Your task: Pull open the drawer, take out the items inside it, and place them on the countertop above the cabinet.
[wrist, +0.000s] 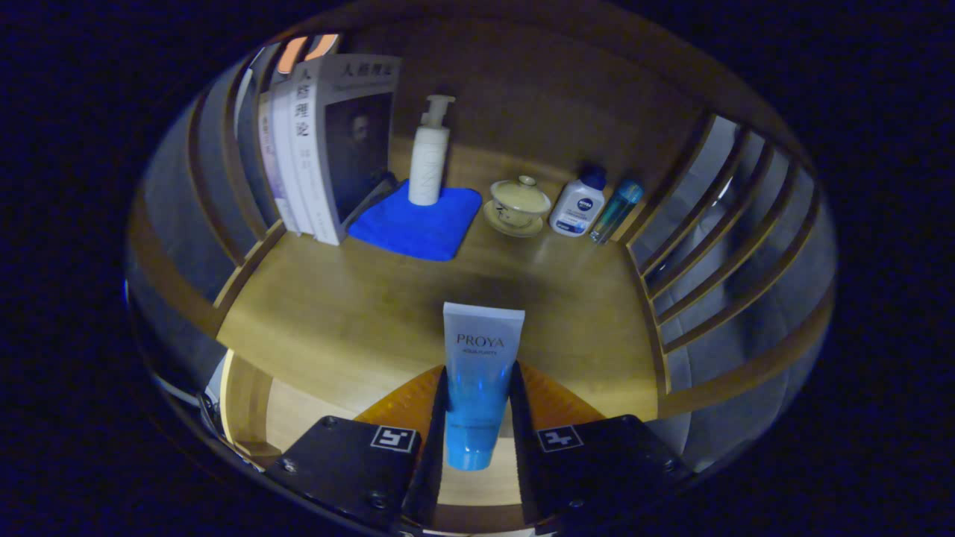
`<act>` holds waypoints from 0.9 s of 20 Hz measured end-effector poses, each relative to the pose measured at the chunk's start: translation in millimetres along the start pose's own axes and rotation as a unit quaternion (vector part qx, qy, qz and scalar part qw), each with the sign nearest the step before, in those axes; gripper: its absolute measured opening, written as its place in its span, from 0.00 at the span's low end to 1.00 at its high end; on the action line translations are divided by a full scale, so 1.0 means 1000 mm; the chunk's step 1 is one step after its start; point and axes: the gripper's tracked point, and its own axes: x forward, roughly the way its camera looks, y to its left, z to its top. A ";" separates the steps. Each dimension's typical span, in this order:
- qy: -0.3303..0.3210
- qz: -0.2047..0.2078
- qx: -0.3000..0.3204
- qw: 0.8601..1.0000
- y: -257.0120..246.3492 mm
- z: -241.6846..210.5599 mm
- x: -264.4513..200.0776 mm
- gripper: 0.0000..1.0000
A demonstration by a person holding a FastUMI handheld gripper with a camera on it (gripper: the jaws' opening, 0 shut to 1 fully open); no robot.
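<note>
A blue and white squeeze tube (pixel 477 373) stands between my two fingers, flat sealed end pointing away and blue cap toward me. My gripper (pixel 477 388) is shut on the tube, both fingers pressing its sides. The tube hangs over the front edge of the wooden countertop (pixel 351 313). Below and behind the fingers, the pulled-out drawer (pixel 298 418) shows its pale wooden inside.
At the back of the countertop stand several books (pixel 328 149), a white pump bottle (pixel 430 153) on a blue cloth (pixel 418 224), a lidded tea bowl on a saucer (pixel 518 205), a small white bottle (pixel 578 205) and a slim teal bottle (pixel 615 212). Slatted wooden side rails (pixel 716 246) flank the top.
</note>
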 end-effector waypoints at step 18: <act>0.017 0.001 0.040 0.999 0.003 0.009 0.038 0.53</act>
